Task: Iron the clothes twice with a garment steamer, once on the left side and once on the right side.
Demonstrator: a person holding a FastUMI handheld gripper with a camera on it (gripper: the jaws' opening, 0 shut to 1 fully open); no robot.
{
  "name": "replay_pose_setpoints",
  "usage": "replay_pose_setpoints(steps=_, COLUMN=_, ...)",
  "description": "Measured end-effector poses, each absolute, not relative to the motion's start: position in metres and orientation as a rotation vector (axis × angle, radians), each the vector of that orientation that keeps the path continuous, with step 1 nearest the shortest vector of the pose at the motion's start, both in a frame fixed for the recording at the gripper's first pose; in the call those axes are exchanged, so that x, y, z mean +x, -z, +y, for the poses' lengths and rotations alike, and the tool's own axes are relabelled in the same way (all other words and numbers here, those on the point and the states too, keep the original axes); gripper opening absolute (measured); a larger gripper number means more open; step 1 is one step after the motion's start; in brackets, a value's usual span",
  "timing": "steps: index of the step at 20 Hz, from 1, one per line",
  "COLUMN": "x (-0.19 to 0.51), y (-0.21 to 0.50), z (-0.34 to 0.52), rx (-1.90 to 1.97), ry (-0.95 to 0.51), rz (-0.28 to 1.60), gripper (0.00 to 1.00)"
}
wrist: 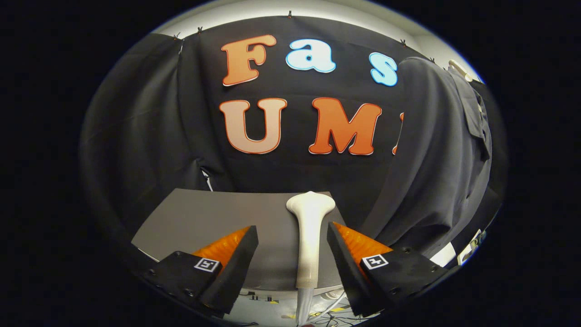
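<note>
Grey table (199,222), white steamer (310,227) between spread fingers (236,259), dark garment (435,159) beside.

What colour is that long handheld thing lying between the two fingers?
White: the smooth, slim garment steamer, clearest in the gripper view, between the open gripper fingers.

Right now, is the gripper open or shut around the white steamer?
Open: the gripper has a gap between each finger and the white plastic garment steamer lying between them.

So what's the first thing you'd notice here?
The white garment steamer stands out, lying on the grey table between the open tongs, whose fingers flank it without touching. Next comes the dark garment hanging beyond the tongs, off to their right.
</note>
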State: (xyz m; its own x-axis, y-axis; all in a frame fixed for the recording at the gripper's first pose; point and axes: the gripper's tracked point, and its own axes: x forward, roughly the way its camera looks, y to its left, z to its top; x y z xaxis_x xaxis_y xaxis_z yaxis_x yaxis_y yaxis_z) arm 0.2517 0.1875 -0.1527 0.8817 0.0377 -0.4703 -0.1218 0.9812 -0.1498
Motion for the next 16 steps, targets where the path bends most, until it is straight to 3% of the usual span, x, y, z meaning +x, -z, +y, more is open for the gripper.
replay_pose_setpoints(steps=16, x=0.330, y=0.251, z=0.164, rx=-0.151, ry=0.018, rz=0.712, gripper=0.99)
